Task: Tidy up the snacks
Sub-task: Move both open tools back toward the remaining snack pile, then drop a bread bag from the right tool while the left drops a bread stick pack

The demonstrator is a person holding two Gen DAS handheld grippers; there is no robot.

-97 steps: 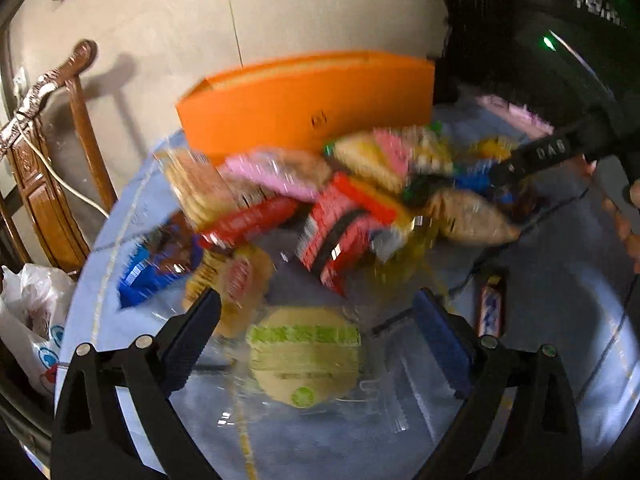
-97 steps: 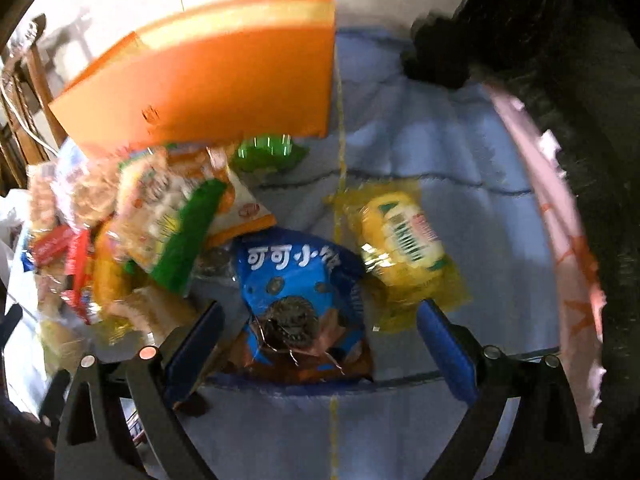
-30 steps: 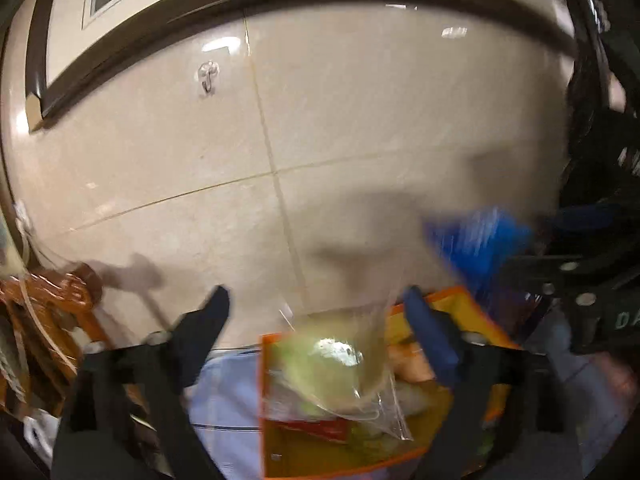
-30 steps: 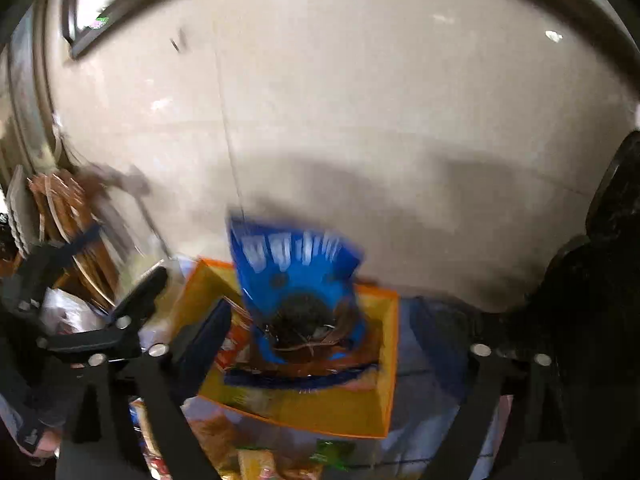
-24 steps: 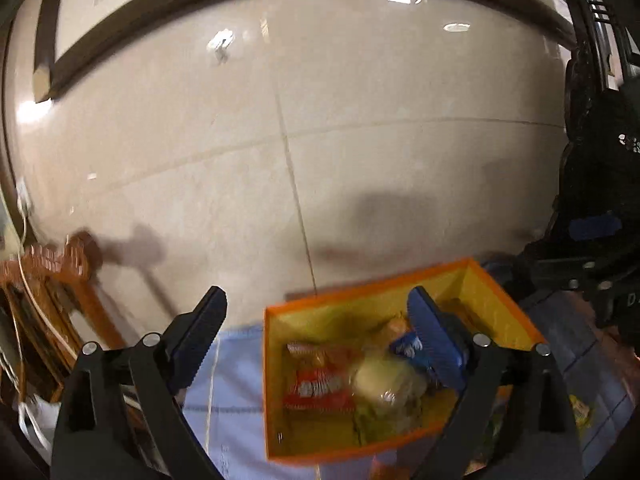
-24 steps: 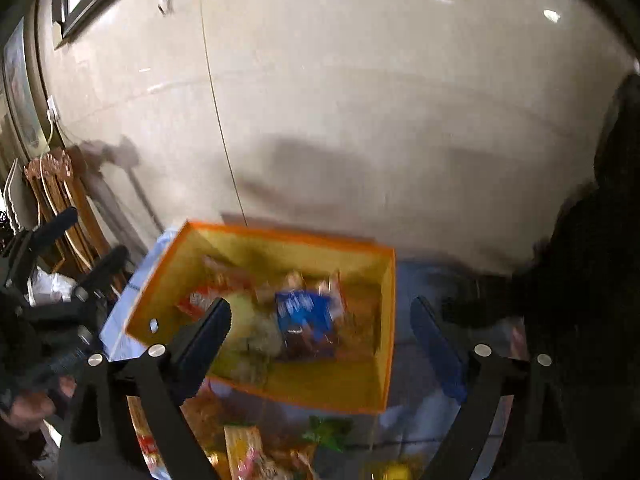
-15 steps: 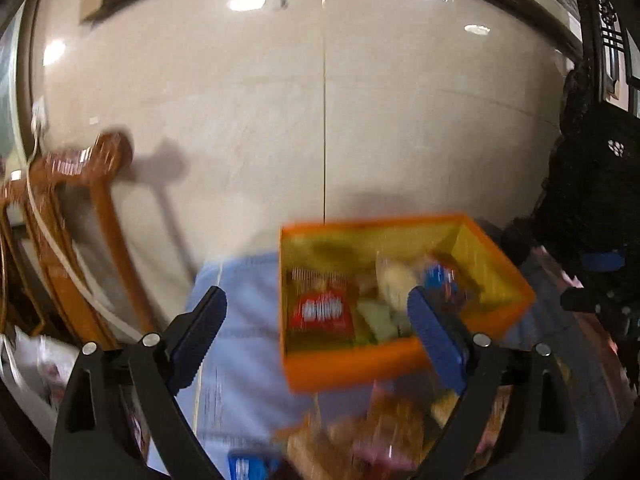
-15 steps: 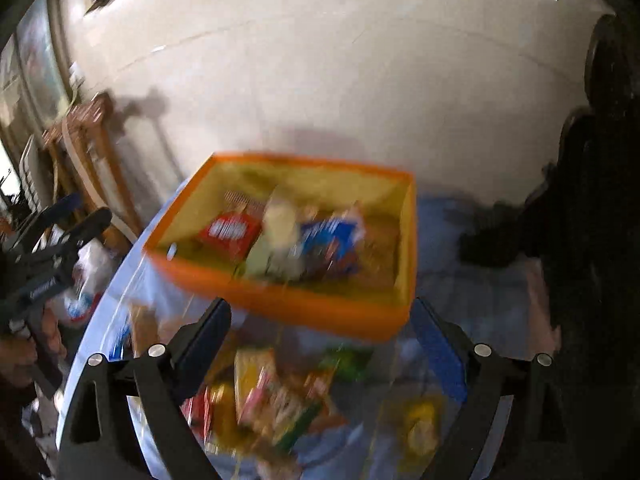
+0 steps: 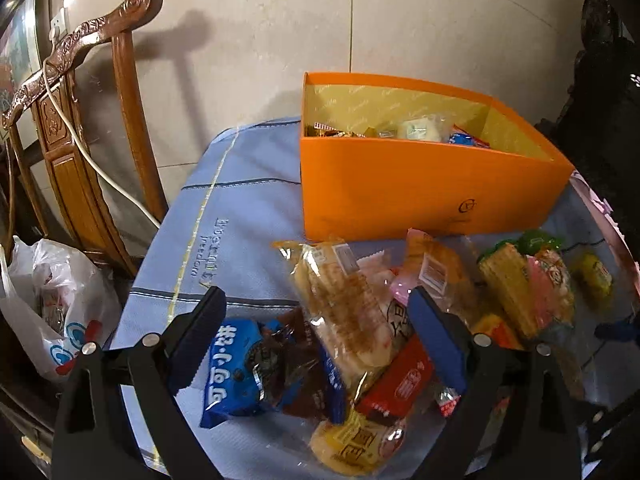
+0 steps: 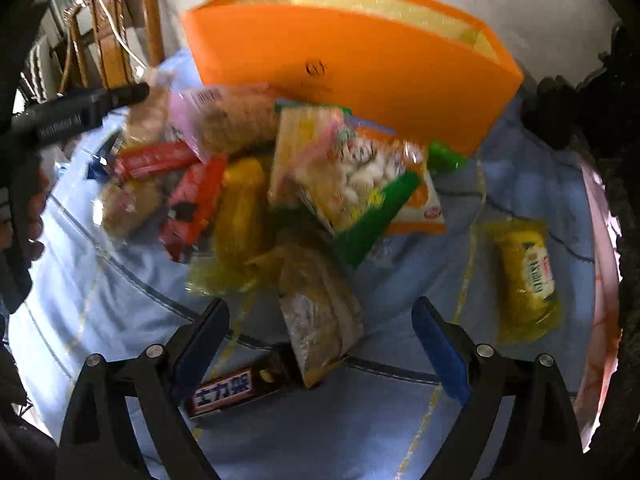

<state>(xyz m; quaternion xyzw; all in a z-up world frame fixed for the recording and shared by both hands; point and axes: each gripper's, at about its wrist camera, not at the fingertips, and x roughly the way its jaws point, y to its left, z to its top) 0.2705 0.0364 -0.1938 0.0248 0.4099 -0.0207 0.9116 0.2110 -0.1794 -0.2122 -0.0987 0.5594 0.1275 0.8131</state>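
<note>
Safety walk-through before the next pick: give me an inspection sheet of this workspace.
Surface: table under a blue striped cloth.
Job's things: orange box, open, a few snacks inside; snack pile in front of it; blue cookie pack; yellow packet lying apart.
Clutter: white plastic bag beside the table.
Grippers: left gripper open above the blue pack; right gripper open, empty.
Cables: white cord draped over the wooden chair.
Surroundings: tiled wall.

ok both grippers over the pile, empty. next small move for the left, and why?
Probably lower the left gripper and close on the long biscuit pack: the fingers stand open around it, it lies on top of the pile, and the orange box has room.
</note>
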